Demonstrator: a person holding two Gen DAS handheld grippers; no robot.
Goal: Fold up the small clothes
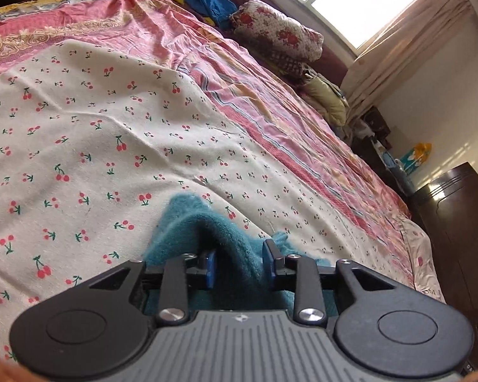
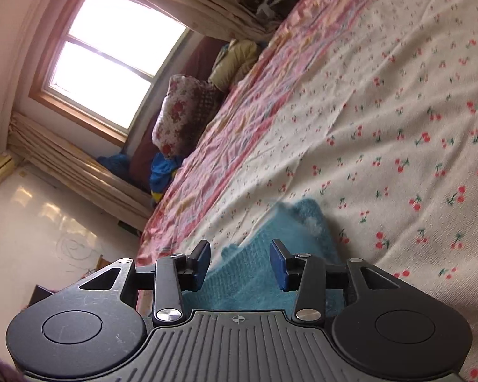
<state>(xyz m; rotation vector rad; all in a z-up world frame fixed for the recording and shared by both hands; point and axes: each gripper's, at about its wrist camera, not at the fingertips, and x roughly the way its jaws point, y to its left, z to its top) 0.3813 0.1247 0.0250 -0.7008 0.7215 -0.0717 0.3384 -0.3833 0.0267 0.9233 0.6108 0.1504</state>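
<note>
A small teal knitted garment (image 1: pixel 204 222) lies on a white cherry-print sheet (image 1: pixel 95 127) spread over the bed. My left gripper (image 1: pixel 239 264) sits low over it, its blue pads apart, with a raised fold of the teal knit standing in the gap; the pads do not visibly squeeze it. In the right wrist view the same teal garment (image 2: pixel 271 248) lies flatter on the cherry-print sheet (image 2: pixel 398 111). My right gripper (image 2: pixel 240 261) hovers over its edge with the jaws apart, and the knit lies under the gap. Much of the garment is hidden under both grippers.
A pink patterned bed cover (image 1: pixel 271 111) lies beyond the sheet. At the head of the bed are a floral pillow (image 1: pixel 277 31), blue clothes (image 1: pixel 213 3) and a yellowish bundle (image 1: pixel 325 102). A dark wooden cabinet (image 1: pixel 455 222) stands beside the bed's edge, under a curtained window (image 2: pixel 111 47).
</note>
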